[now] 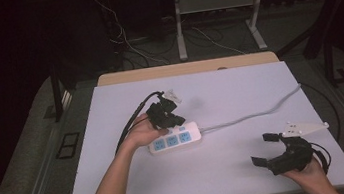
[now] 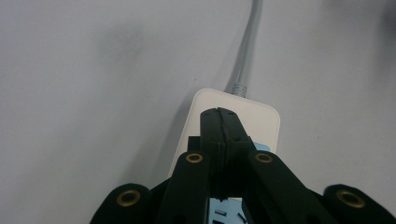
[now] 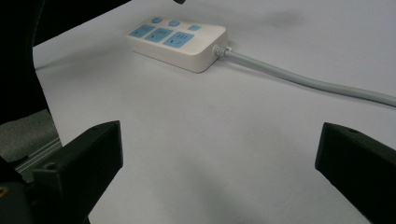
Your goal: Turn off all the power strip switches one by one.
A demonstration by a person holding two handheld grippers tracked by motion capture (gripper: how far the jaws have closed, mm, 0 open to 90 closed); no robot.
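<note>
1. The desk (image 1: 121,184) carries a power strip (image 1: 178,140) at mid-left, long axis running left to right, its cord (image 1: 258,112) leaving to the right.
2. The left tool (image 1: 166,117), jaws closed on nothing, is over the strip's far edge by the buttons.
3. The right tool (image 1: 266,149), wide open and empty, sits well apart at near right.

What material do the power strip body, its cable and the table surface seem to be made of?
Power strip: likely hard plastic, cream body with a smooth, slightly glossy look and rounded moulded edges; its blue socket faces look like plastic too.
Cable: probably a rubbery or PVC sheath, grey and matte, bending softly, with a ribbed collar at the strip.
Table surface: a flat, matte pale sheet; laminate or board, unclear which.
</note>
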